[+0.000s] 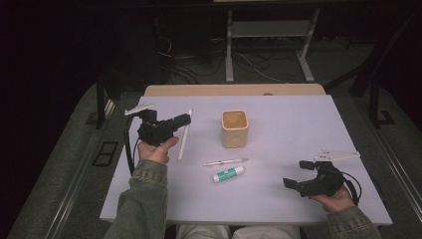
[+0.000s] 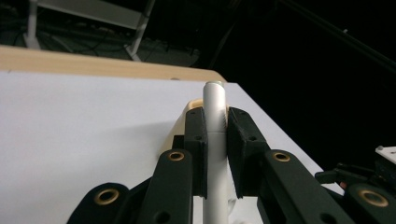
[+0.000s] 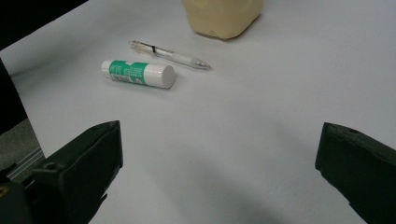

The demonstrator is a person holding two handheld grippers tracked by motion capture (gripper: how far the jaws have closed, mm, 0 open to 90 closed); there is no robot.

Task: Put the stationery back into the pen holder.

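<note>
High view. Item one: white stick [image 1: 184, 135], long, thin and plain, held off the table [image 1: 298, 129] at far left by our left gripper [image 1: 185, 118]; jaws narrow, clamped on the stick near its upper end, the long lower part hanging down toward us. Item two: cream cup [image 1: 234, 128], square-mouthed, upright, mid-table, to the right of the stick. Item three: clear pen [image 1: 225, 161], lying near of the cup. Item four: glue stick [image 1: 228, 174], green label, just near of the pen. Item five: our right gripper [image 1: 294, 175], near right, low over the table, jaws wide and holding nothing.

Left gripper view. The stick [image 2: 215, 140] stands upright between the pads [image 2: 197, 144], smooth, round, matt white, its flat top above them; the cup's rim [image 2: 192, 103] shows just behind.

Right gripper view. Glue stick [image 3: 138, 73] and pen [image 3: 169, 54] lie side by side before the cup [image 3: 222, 16].

Risk, as we judge it: a smooth round stick gripped off-centre could swivel or slide in the pads, and its free end could knock the cup.
</note>
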